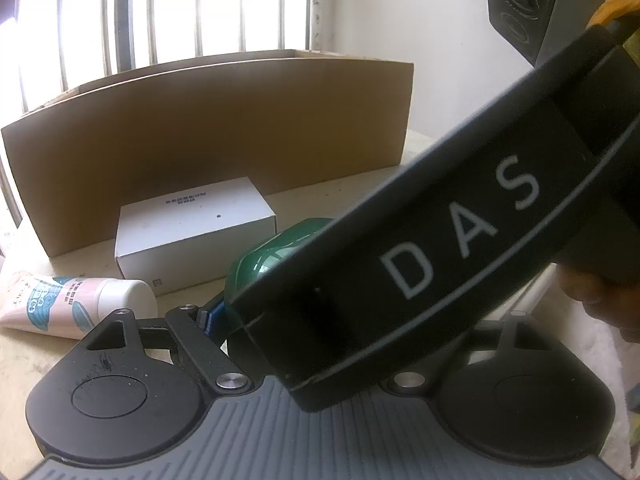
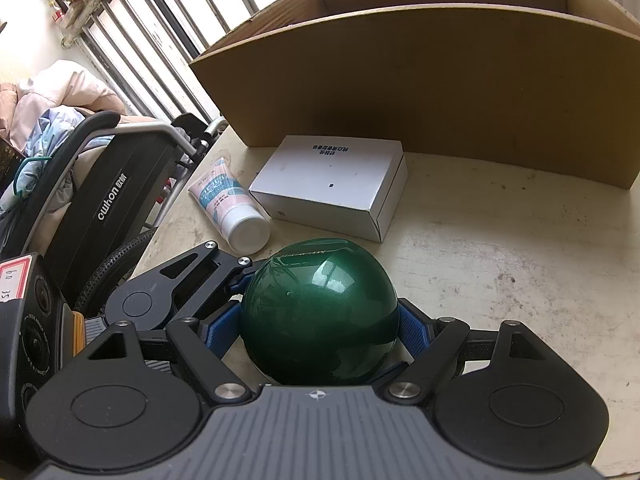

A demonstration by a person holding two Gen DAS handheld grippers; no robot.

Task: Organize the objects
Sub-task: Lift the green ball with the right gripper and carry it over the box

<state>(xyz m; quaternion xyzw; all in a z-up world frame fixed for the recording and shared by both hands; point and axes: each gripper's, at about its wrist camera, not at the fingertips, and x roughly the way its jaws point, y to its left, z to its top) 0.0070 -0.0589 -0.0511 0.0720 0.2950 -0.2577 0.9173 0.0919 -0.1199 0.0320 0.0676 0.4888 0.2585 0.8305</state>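
A glossy green ball [image 2: 320, 316] sits between the blue pads [image 2: 412, 328] of my right gripper [image 2: 320, 320], which is shut on it just above the pale table [image 2: 500, 260]. In the left wrist view the right gripper's black body marked "DAS" [image 1: 440, 248] crosses in front and hides most of my left gripper [image 1: 316, 312]; only its left blue pad [image 1: 212, 316] shows, next to the green ball [image 1: 272, 252]. A white box [image 2: 328, 188] and a pink and white tube [image 2: 228, 208] lie in front of an open cardboard box [image 2: 420, 80].
The cardboard box [image 1: 208, 136] stands at the back of the table before a barred window [image 1: 180, 12]. The white box [image 1: 192, 232] and the tube [image 1: 76, 304] lie at the left. A wheelchair with clothes [image 2: 100, 184] stands beyond the table's left edge.
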